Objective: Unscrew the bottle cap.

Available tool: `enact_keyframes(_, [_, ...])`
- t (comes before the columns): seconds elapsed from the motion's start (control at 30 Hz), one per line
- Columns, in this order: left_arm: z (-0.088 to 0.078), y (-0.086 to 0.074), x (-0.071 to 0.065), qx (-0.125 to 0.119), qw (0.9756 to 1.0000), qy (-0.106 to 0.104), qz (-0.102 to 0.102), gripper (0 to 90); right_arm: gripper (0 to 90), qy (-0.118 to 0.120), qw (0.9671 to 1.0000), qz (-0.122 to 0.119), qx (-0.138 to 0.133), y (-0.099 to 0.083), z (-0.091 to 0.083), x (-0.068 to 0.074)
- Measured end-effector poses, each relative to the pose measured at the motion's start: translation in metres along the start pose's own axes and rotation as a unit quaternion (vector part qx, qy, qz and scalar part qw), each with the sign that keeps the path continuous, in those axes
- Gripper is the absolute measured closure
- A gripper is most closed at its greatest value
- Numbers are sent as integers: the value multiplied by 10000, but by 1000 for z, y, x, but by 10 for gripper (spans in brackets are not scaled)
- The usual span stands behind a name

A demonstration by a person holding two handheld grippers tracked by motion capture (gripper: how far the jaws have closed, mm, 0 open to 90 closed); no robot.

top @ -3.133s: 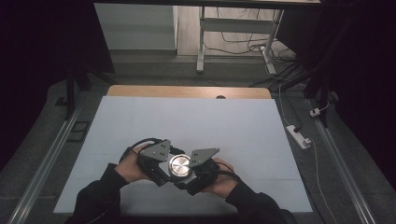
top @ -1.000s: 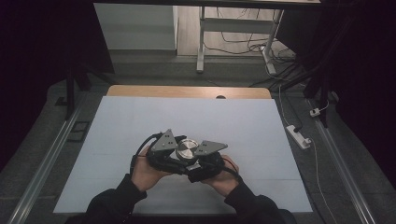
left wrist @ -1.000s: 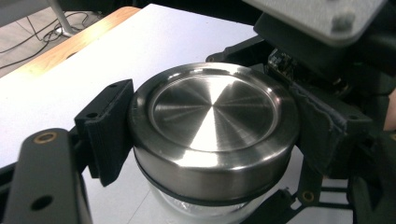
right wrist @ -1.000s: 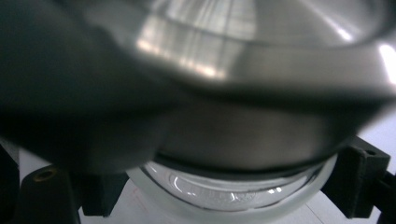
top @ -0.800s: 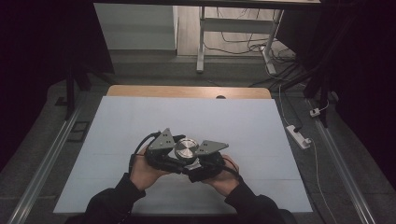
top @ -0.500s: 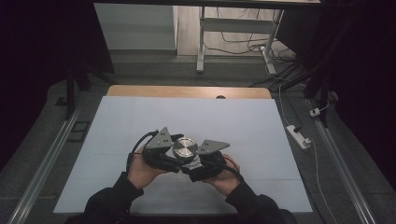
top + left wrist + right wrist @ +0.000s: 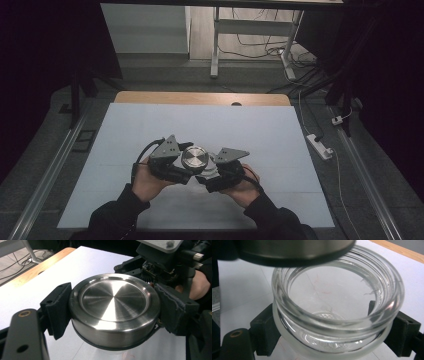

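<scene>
High view frames show that the steel lid (image 7: 195, 158), clamped in the left gripper (image 7: 172, 162), has been shifted slightly over the glass jar (image 7: 337, 315) clamped in the right gripper (image 7: 220, 172), so seating it appears imminent.

Dark long sleeves (image 7: 116, 215), black gripper bodies, grey three-cornered top plates (image 7: 166, 147) with screws, ribbed black jaws, black trailing cable (image 7: 143, 151)

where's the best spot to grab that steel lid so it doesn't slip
Grip the steel lid across its straight side wall, jaws coming in level from two opposite sides, as the left gripper does now. The top is a smooth recessed disc with nothing to pinch. The right gripper holds the glass jar below its threaded neck.
</scene>
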State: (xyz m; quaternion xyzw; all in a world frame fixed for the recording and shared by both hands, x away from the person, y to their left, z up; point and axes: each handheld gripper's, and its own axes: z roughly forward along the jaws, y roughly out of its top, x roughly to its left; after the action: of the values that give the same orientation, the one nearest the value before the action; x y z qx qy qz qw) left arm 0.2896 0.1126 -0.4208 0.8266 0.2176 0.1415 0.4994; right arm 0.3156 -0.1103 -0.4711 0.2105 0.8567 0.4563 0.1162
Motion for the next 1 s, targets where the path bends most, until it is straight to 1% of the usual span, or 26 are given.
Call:
enact_keyframes(0.13, [-2,-1,0,-13,10000,-38,0,197,148,11,10000,-17,3,0,-1,-3])
enact_keyframes(0.33, [-3,-2,-4,14,9999,-115,36,197,148,-55,10000,19,-5,-1,-4,-8])
enact_keyframes(0.53, [-6,-4,-11,-21,9996,-267,44,197,148,-157,9999,59,-17,-2,-7,-15])
enact_keyframes(0.6, [-6,-4,-13,-36,9994,-335,67,197,148,-184,9998,67,-13,-2,-8,-18])
enact_keyframes(0.67, [-7,-4,-14,-62,9991,-425,42,197,148,-214,9997,78,-10,-2,-8,-20])
enact_keyframes(1.0, [-8,-9,-21,-48,9984,-551,111,197,148,-290,9995,124,-14,-3,-10,-27])
